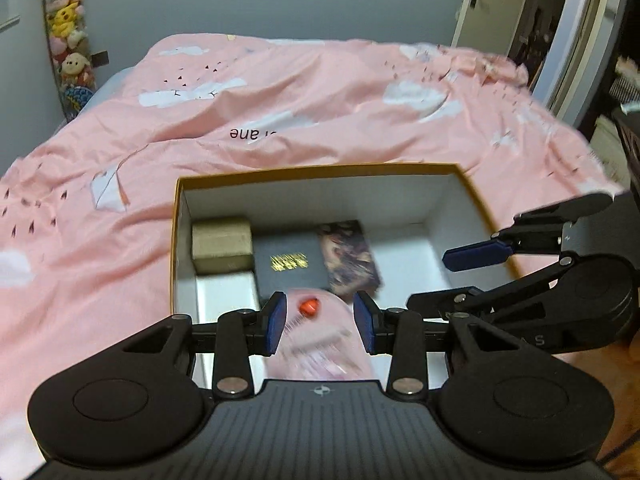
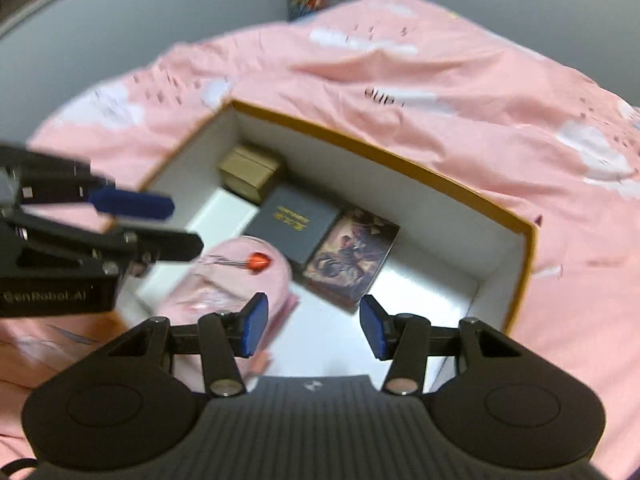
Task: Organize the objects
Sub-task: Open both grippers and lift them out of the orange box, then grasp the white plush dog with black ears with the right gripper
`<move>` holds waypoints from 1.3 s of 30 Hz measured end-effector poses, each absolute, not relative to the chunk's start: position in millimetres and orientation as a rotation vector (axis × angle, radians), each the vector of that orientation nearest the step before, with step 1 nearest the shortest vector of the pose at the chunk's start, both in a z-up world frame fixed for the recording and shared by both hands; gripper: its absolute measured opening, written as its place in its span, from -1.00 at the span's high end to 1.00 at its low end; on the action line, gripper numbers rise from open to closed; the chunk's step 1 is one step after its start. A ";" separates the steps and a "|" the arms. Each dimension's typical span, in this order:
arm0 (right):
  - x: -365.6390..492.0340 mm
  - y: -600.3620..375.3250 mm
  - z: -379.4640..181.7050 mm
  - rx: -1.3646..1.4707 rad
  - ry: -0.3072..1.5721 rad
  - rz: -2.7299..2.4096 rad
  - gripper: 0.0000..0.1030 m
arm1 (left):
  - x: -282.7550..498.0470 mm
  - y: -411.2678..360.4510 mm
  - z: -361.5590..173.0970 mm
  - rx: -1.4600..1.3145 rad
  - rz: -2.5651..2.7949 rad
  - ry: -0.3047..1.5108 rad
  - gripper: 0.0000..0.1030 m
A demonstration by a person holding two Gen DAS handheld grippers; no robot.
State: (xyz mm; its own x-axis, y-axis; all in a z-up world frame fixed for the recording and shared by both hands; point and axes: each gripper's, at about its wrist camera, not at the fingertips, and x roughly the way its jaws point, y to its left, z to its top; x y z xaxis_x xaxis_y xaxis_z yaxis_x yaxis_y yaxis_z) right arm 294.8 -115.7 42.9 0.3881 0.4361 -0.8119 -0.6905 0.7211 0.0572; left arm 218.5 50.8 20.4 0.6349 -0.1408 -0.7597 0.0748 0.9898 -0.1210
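Observation:
An open box (image 1: 404,192) (image 2: 400,168) with white walls and an orange rim lies on the pink bedspread. Inside are a small tan box (image 1: 221,249) (image 2: 248,172), a dark book with gold print (image 1: 290,266) (image 2: 298,226) and a picture-covered card box (image 1: 348,258) (image 2: 352,254). A blurred pink clear item with a red bead (image 1: 310,307) (image 2: 259,261) sits between the blue pads of my left gripper (image 1: 320,324), over the box's near edge. My right gripper (image 2: 312,326) is open and empty above the box floor.
The pink bedspread (image 1: 280,100) (image 2: 480,92) surrounds the box. A hanging column of plush toys (image 1: 68,32) stands by the grey wall at the far left. A doorway (image 1: 532,28) is at the far right.

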 end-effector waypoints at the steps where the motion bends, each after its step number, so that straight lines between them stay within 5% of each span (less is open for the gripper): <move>1: 283.2 -119.5 47.9 -0.292 0.913 0.723 -0.04 | 207.2 49.0 22.9 -0.101 -0.130 0.868 0.14; 14: 155.8 -179.5 33.1 -0.135 0.894 0.559 -0.19 | 100.1 7.4 -7.4 -0.108 -0.140 0.809 0.14; 18: 133.3 -200.0 18.1 -0.054 0.900 0.526 -0.39 | 90.3 5.2 -10.2 -0.102 -0.125 0.785 0.14; 39: 127.7 -208.4 -41.6 -0.024 1.153 0.362 -0.39 | 88.5 4.2 -44.9 -0.191 -0.174 0.968 0.04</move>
State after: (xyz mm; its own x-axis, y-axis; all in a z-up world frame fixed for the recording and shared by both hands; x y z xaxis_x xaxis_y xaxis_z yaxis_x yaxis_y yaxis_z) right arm 127.7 -208.4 -41.5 0.3549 0.2676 -0.8958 -0.2923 0.9419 0.1656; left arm 88.5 4.2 -44.9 0.5553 -0.2313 -0.7989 0.0615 0.9693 -0.2379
